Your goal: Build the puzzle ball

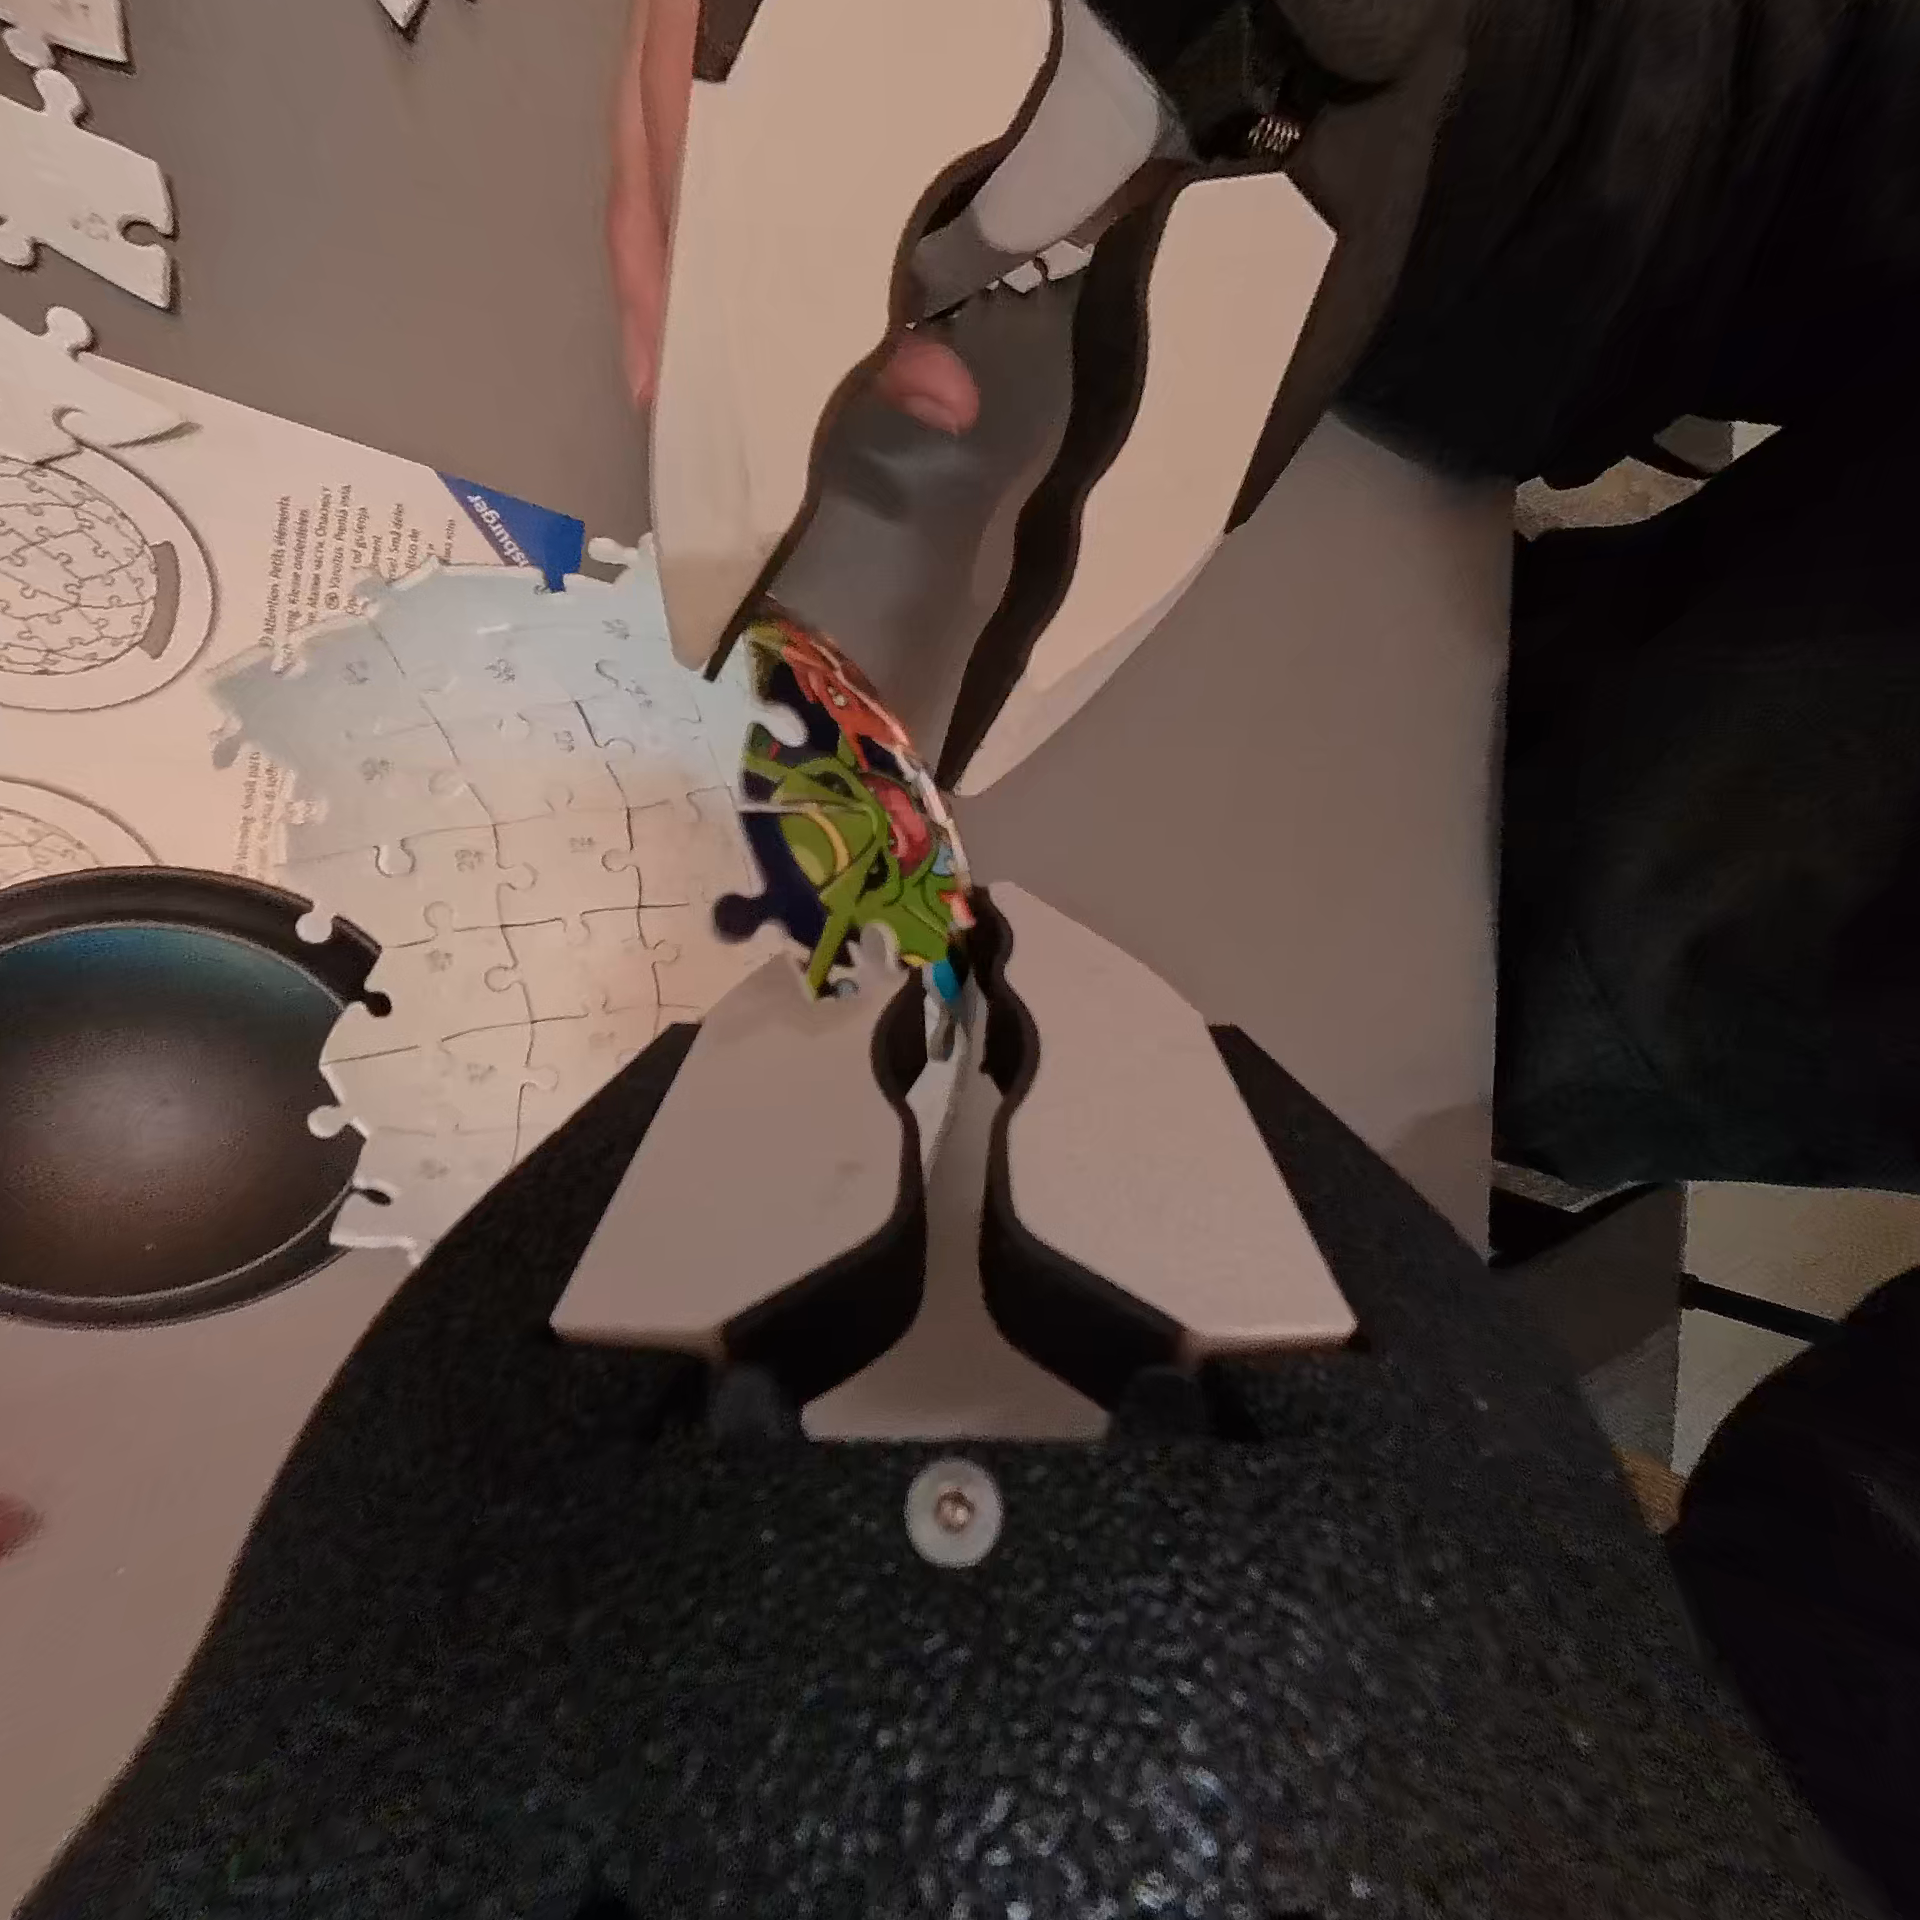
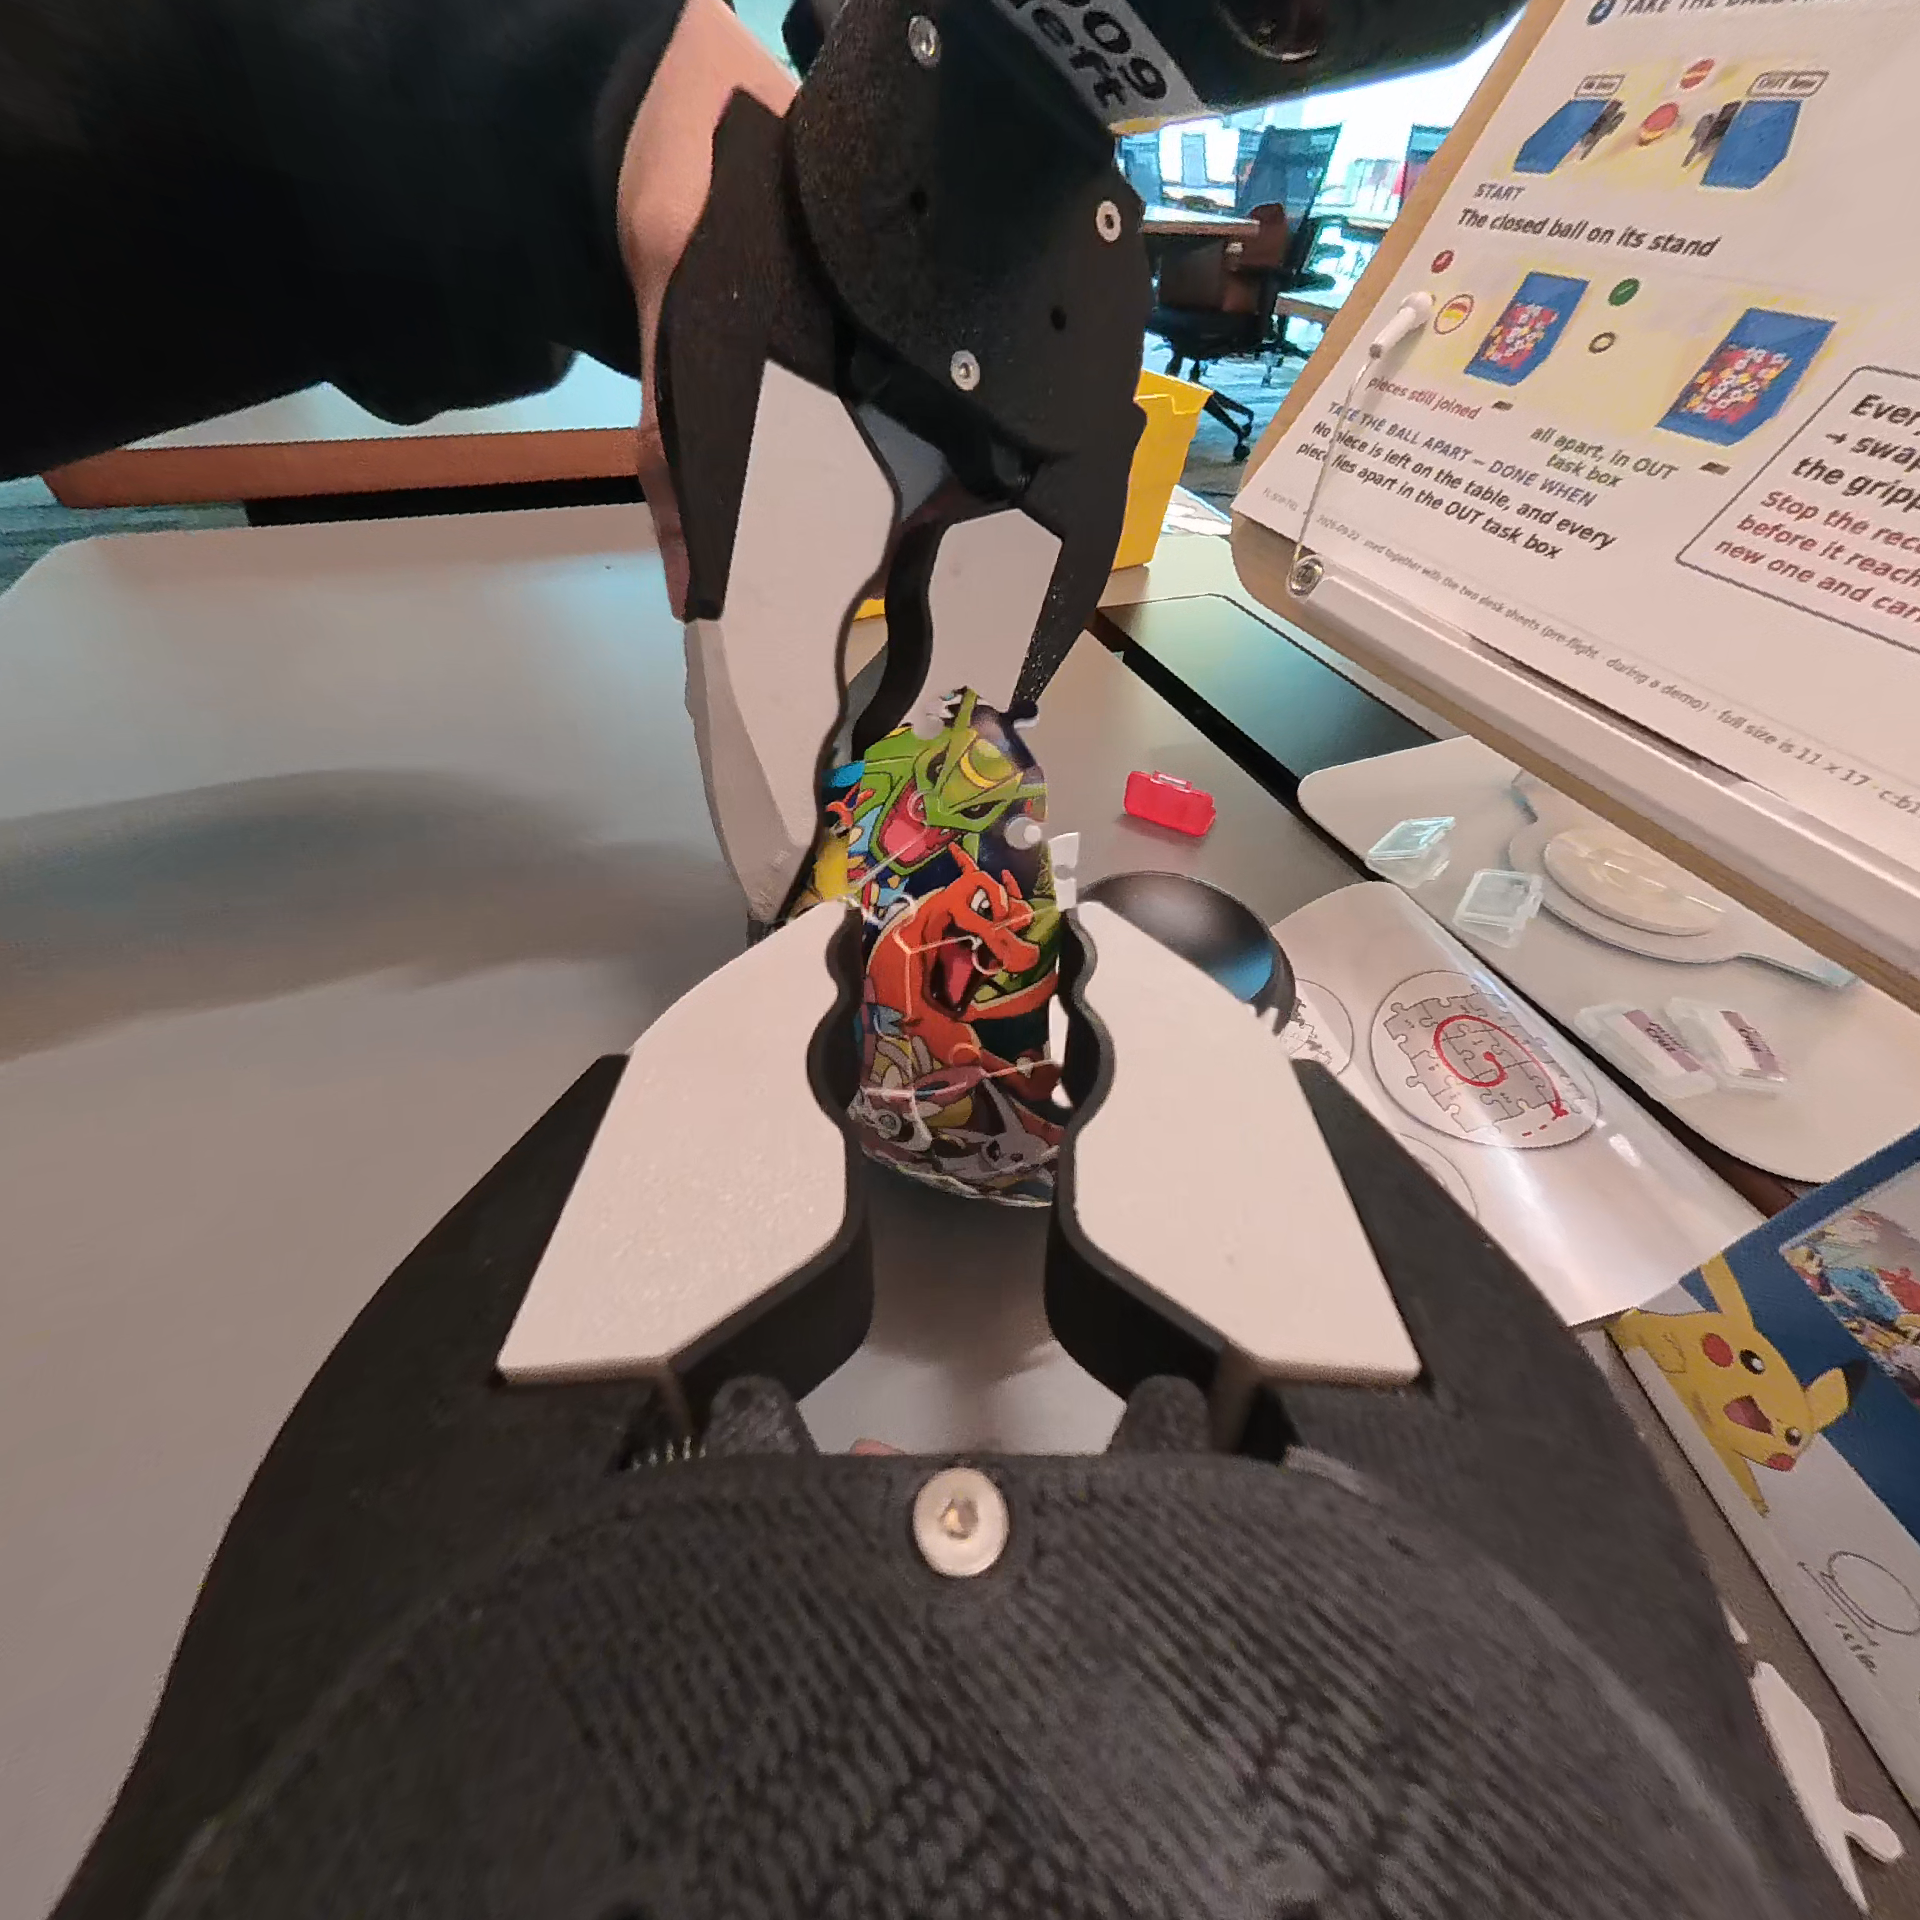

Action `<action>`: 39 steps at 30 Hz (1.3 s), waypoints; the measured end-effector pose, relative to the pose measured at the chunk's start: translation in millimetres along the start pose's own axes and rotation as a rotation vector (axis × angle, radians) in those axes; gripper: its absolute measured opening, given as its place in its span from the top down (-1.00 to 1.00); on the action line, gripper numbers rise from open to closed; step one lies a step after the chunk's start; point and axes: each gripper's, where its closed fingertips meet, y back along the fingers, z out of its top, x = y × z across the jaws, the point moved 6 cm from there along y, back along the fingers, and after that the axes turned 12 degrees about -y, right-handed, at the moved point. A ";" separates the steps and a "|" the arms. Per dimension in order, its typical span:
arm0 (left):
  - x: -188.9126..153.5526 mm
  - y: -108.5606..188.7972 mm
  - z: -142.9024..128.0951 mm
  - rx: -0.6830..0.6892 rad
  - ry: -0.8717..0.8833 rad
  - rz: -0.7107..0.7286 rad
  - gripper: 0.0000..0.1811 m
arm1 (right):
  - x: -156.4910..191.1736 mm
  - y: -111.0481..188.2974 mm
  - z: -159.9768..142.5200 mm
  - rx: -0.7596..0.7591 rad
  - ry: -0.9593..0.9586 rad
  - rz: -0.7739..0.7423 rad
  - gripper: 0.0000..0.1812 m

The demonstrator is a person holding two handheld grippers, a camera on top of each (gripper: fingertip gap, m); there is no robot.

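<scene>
At the far left of the left wrist view, loose white puzzle pieces (image 1: 88, 197) lie face down on the grey tabletop (image 1: 416, 260). Below them a printed instruction sheet (image 1: 260, 582) spreads out, and a black round stand (image 1: 156, 1091) sits on it at the left edge. Just right of the stand is the curved puzzle-ball section (image 1: 540, 852), a shell of joined pieces. Its pale grey inner face is towards this camera, and its printed outer face shows as a bright green, red and blue strip along the right edge. The section is held up between the two sets of tongs, above the sheet.

The left tongs (image 1: 961, 956) are shut on the lower right edge of the section. The right tongs (image 1: 831, 717) come in from the top of this view and pinch the upper part of the same edge. A person's fingertip (image 1: 930, 384) shows in the gap between their fingers, and a dark sleeve (image 1: 1610, 260) fills the upper right.

In the right wrist view, the right tongs (image 2: 961, 966) are closed on the colourful cartoon face of the section (image 2: 956, 966). The left tongs (image 2: 904, 769) reach down from above and grip its top. To the right on the tabletop lie a small red plastic block (image 2: 1169, 802), the black stand (image 2: 1195, 935), small clear plastic cases (image 2: 1455, 873) and a white round pad (image 2: 1621, 883). A propped printed board (image 2: 1662, 364) and the puzzle's box (image 2: 1787, 1434) stand at the far right.
</scene>
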 end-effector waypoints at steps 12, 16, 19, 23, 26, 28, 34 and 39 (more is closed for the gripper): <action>0.5 4.0 -5.1 -0.022 0.040 0.015 0.88 | -1.1 0.7 0.5 -0.014 0.009 -0.016 0.64; -1.1 6.5 -6.2 -0.026 0.042 0.010 0.95 | 1.7 0.3 0.0 -0.008 0.022 0.007 0.61; -1.6 8.6 -6.7 -0.022 0.054 0.017 0.97 | 2.3 0.6 -0.3 -0.004 0.026 0.015 0.59; -4.0 9.1 -8.5 0.019 -0.003 0.010 0.98 | -1.3 2.0 1.8 -0.014 0.010 0.021 0.62; -3.9 8.8 -8.9 0.047 -0.025 -0.006 0.98 | -4.6 2.2 6.9 -0.014 -0.007 0.051 0.60; -2.3 9.0 -8.6 0.055 -0.025 -0.016 0.98 | -5.7 -1.3 7.6 0.028 -0.029 0.099 0.56; 3.7 11.2 -9.2 0.057 0.020 -0.074 0.98 | -10.8 -10.3 9.4 0.077 -0.071 0.191 0.61; 5.1 10.0 -9.3 0.045 0.085 -0.119 0.98 | -14.5 -8.0 8.8 0.050 -0.111 0.199 0.70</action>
